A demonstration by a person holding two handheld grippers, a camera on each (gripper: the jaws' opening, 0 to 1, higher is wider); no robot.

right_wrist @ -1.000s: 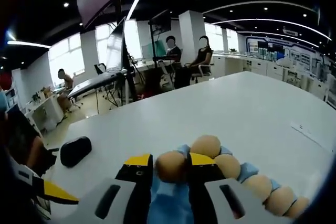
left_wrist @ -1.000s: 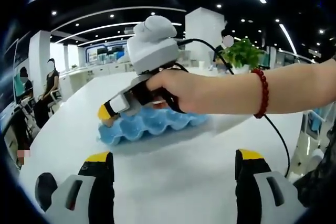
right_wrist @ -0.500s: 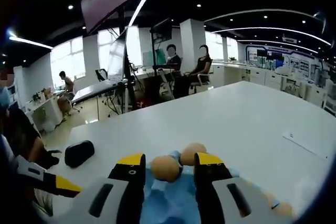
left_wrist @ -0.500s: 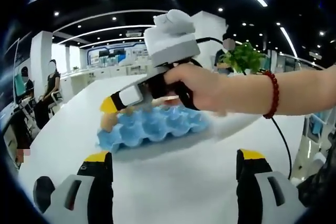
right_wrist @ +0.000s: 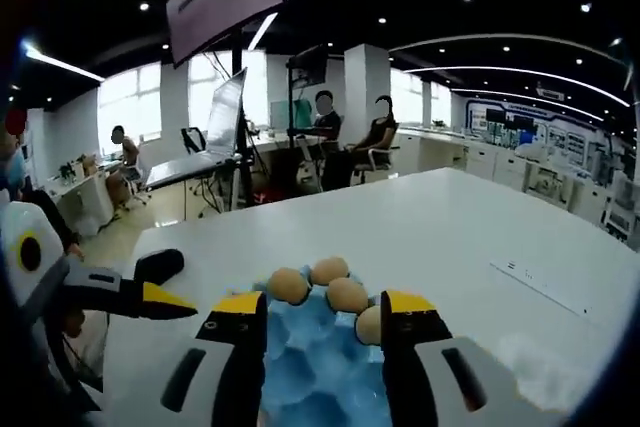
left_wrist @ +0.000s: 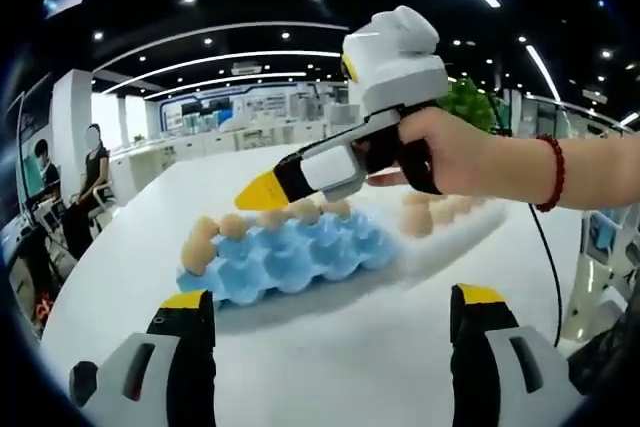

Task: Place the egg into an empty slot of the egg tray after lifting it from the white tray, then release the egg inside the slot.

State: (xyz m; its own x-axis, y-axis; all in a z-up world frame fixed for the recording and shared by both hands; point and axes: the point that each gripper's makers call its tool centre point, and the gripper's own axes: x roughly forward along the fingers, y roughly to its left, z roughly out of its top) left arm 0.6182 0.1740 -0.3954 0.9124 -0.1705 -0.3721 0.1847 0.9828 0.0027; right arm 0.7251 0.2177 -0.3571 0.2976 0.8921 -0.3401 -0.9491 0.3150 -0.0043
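Note:
The blue egg tray (left_wrist: 290,252) lies on the white table with eggs (left_wrist: 235,225) along its far edge. Above it hovers my right gripper (left_wrist: 262,190), held by a hand and clear of the eggs. In the right gripper view, that gripper (right_wrist: 322,312) is open with nothing between its jaws. Below it are the blue tray (right_wrist: 310,362) and several eggs (right_wrist: 288,285). My left gripper (left_wrist: 330,307) stands open and empty near the table's front. Its yellow tip (right_wrist: 165,299) enters the right gripper view from the left. More eggs (left_wrist: 415,217) lie blurred on a white tray right of the blue one.
A potted plant (left_wrist: 470,102) stands behind the hand. A black case (right_wrist: 160,265) lies near the table's left edge and a thin strip (right_wrist: 540,282) on its right side. People sit at desks (right_wrist: 350,142) beyond the table.
My right gripper opened and let the egg go into a slot of the blue tray. It then rose up and back from the tray. The left gripper stayed put.

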